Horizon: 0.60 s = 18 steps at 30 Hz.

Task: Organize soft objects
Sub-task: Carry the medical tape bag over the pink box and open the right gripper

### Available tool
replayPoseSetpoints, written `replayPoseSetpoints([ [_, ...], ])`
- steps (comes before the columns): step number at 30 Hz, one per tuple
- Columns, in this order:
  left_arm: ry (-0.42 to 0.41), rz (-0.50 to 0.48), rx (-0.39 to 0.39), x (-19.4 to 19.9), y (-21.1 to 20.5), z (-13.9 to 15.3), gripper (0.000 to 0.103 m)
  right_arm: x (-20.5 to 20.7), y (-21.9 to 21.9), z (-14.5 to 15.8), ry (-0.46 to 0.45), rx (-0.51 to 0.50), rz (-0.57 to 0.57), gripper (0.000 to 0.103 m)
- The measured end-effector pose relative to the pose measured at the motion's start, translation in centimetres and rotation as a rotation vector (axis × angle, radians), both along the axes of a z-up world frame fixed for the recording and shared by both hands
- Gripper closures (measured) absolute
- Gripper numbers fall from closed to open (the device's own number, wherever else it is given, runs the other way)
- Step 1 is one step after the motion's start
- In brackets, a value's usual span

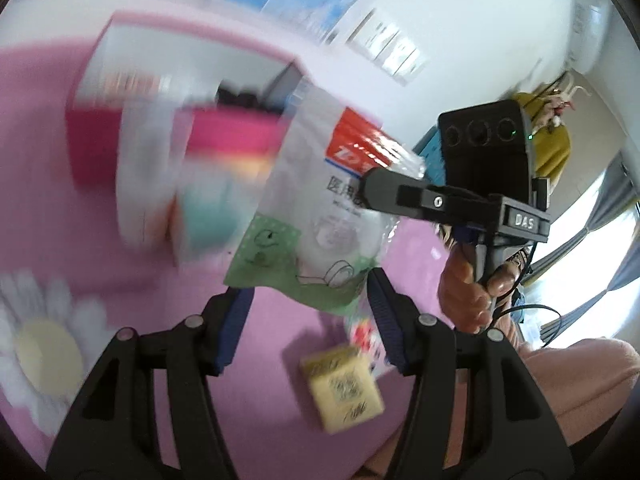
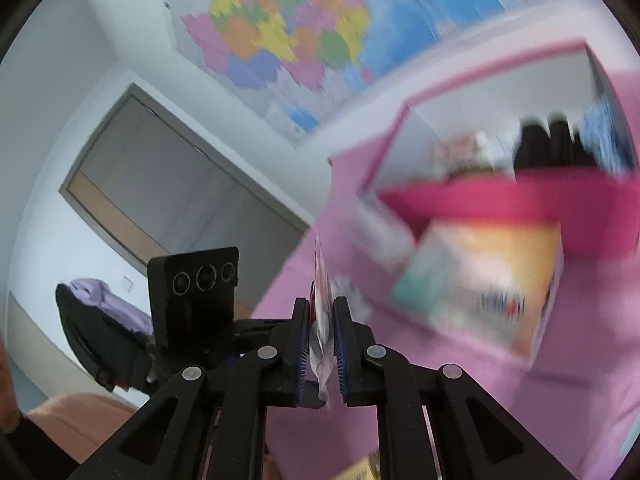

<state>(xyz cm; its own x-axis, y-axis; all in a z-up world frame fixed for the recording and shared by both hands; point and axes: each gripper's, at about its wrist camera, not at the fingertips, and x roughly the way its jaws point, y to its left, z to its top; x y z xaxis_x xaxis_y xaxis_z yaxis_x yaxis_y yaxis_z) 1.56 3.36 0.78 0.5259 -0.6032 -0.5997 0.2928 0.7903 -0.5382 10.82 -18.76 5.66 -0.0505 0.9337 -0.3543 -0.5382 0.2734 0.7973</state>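
Bag headed for the box

Right gripper (image 2: 321, 350) is clamped on the bag (image 1: 332, 200), in the air just before the box (image 1: 192, 92); left gripper (image 1: 310, 320) gapes empty below. Keep the squeeze until the bag is over the rim.

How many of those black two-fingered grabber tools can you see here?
2. The left gripper fills the bottom of its own view, open below a plastic packet. The right gripper is shut on that packet's edge; others may be out of view.
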Motion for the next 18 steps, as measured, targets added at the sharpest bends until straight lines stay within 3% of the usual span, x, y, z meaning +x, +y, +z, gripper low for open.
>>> replayPoseSetpoints([
  [7, -0.088, 0.050, 0.089, 3.8, 1.5, 4.6, 0.044, 4.0, 0.9, 4.3, -0.101, 0.029, -0.073, 0.092],
  [13, -0.075, 0.102, 0.147, 7.8, 3.6, 5.3, 0.045, 7.8, 3.5, 4.1, -0.090, 0.011, -0.113, 0.091],
  [18, -0.053, 0.131, 0.182, 10.5, 4.4, 4.8, 0.045, 10.5, 6.0, 2.0, -0.061, -0.030, -0.133, 0.091],
])
